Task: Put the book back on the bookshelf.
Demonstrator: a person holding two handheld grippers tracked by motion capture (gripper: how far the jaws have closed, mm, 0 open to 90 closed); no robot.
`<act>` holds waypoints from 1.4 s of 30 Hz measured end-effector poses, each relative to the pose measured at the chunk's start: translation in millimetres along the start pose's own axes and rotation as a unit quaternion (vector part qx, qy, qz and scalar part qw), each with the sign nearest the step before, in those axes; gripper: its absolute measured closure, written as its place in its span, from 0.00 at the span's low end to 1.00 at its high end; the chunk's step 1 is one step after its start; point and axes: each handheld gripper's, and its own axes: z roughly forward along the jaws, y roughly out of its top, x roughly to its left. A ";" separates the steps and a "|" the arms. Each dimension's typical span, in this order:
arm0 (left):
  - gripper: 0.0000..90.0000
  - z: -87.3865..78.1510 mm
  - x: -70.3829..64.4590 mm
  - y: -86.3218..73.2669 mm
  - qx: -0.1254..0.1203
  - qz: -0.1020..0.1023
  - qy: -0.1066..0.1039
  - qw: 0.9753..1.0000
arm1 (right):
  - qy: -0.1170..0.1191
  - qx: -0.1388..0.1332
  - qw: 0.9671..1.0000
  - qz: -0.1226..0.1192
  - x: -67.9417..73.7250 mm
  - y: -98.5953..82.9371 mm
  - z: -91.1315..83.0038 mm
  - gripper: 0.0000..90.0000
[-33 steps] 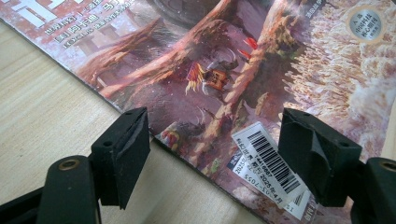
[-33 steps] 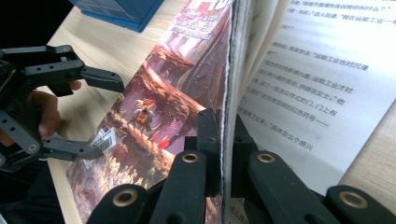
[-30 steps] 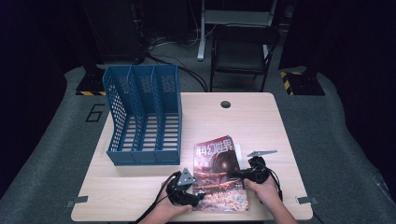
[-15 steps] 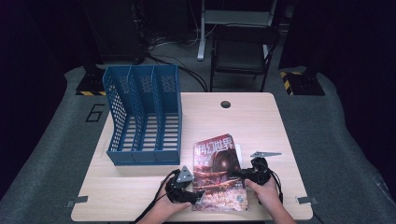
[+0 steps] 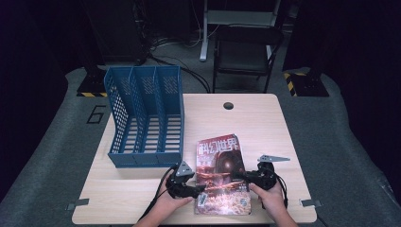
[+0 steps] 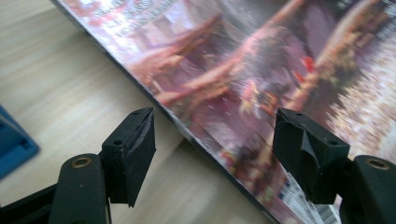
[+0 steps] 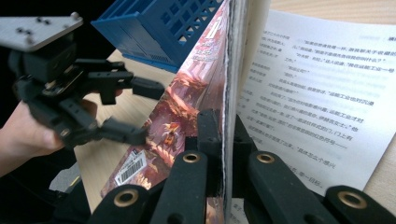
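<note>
A magazine (image 5: 221, 175) with a red-brown cover lies on the wooden table (image 5: 255, 123) near the front edge. My right gripper (image 5: 238, 178) is shut on its right edge. In the right gripper view the gripper (image 7: 223, 126) clamps the cover and some pages (image 7: 187, 102) and holds them upright, baring a printed page (image 7: 313, 93). My left gripper (image 5: 201, 191) is open at the magazine's lower left edge. In the left gripper view its jaws (image 6: 215, 126) straddle that edge of the magazine (image 6: 243, 60) without touching it. The left gripper (image 7: 140, 112) also appears open in the right gripper view.
A blue three-slot file rack (image 5: 144, 116) stands at the table's back left, with a corner of the rack (image 6: 11, 140) in the left gripper view. A cable hole (image 5: 228, 105) sits at the table's far edge. A dark chair (image 5: 246, 47) stands beyond the table.
The left gripper has edged slightly up toward the magazine's left edge. The right gripper stays clamped on the right edge, hardly moved.
</note>
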 end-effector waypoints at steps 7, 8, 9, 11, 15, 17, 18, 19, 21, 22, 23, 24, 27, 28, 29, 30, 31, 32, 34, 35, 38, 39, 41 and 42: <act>0.30 10.5 12.5 14.1 0.010 -0.020 -0.011 1.000 | 0.008 -0.017 1.000 -0.011 7.3 -0.9 -6.5 0.98; 0.30 12.6 13.7 15.9 0.008 -0.025 -0.015 1.000 | 0.010 -0.018 1.000 -0.013 8.0 -0.8 -7.2 0.98; 0.28 14.8 15.2 17.5 0.009 -0.025 -0.015 1.000 | 0.010 -0.018 1.000 -0.013 9.0 -0.8 -7.8 0.98; 0.26 17.8 18.7 21.2 0.007 -0.036 -0.024 0.999 | 0.011 -0.021 1.000 -0.017 9.7 -1.0 -8.5 0.98; 0.25 24.7 25.7 25.5 -0.003 -0.062 -0.048 0.997 | 0.013 -0.021 1.000 -0.018 10.3 -0.8 -9.4 0.98; 0.26 28.7 26.2 25.3 -0.005 -0.088 -0.063 0.994 | 0.014 -0.020 1.000 -0.018 10.8 -0.6 -9.5 0.98; 0.26 29.2 26.7 25.7 -0.003 -0.087 -0.067 0.994 | 0.013 -0.021 0.999 -0.020 10.9 -0.7 -9.3 0.98; 0.27 29.0 26.5 26.0 -0.006 -0.082 -0.067 0.994 | 0.013 -0.020 1.000 -0.020 11.1 -0.6 -9.2 0.98; 0.32 26.3 25.8 27.0 -0.006 -0.075 -0.066 0.995 | 0.013 -0.020 1.000 -0.020 10.8 -0.5 -9.1 0.98; 0.33 25.2 25.7 27.0 -0.005 -0.074 -0.065 0.995 | 0.014 -0.019 1.000 -0.018 11.0 -0.4 -9.5 0.98; 0.34 24.3 25.7 27.1 -0.005 -0.078 -0.064 0.995 | 0.015 -0.019 1.000 -0.018 10.8 -0.4 -9.6 0.98; 0.36 23.2 25.2 27.1 -0.004 -0.083 -0.064 0.994 | 0.015 -0.018 1.000 -0.019 10.8 -0.4 -9.8 0.98; 0.40 20.2 25.0 27.1 -0.005 -0.087 -0.060 0.994 | 0.014 -0.016 1.000 -0.020 11.4 -0.4 -10.2 0.98; 0.42 18.8 24.5 27.2 -0.005 -0.087 -0.058 0.995 | 0.014 -0.017 0.999 -0.023 11.1 -0.3 -10.2 0.98; 0.43 17.8 23.7 27.3 -0.009 -0.087 -0.054 0.995 | 0.015 -0.017 0.999 -0.023 11.3 -0.2 -10.5 0.98; 0.45 15.9 23.7 27.6 -0.009 -0.085 -0.055 0.995 | 0.014 -0.017 0.999 -0.024 11.5 -0.1 -10.7 0.98; 0.47 14.1 23.3 27.8 -0.011 -0.084 -0.053 0.995 | 0.015 -0.016 0.999 -0.025 11.5 0.1 -11.3 0.98; 0.48 12.2 22.6 28.1 -0.014 -0.085 -0.051 0.995 | 0.015 -0.017 0.999 -0.025 11.8 0.2 -11.7 0.98; 0.52 7.9 22.5 28.9 -0.020 -0.084 -0.051 0.995 | 0.018 -0.018 0.999 -0.030 11.7 0.8 -12.8 0.98; 0.54 5.7 23.1 29.5 -0.020 -0.082 -0.053 0.995 | 0.016 -0.021 0.999 -0.029 11.9 1.1 -13.3 0.98; 0.60 1.2 23.4 31.4 -0.028 -0.087 -0.053 0.994 | 0.021 -0.023 0.999 -0.030 12.6 1.7 -15.4 0.98; 0.61 0.0 22.1 32.3 -0.029 -0.093 -0.052 0.994 | 0.020 -0.023 0.999 -0.026 13.5 1.9 -16.0 0.98; 0.63 -2.7 22.0 33.9 -0.028 -0.088 -0.055 0.994 | 0.022 -0.025 0.999 -0.029 13.9 2.4 -16.6 0.98; 0.65 -3.6 21.9 34.4 -0.031 -0.088 -0.053 0.994 | 0.022 -0.025 0.999 -0.028 13.8 2.5 -16.9 0.98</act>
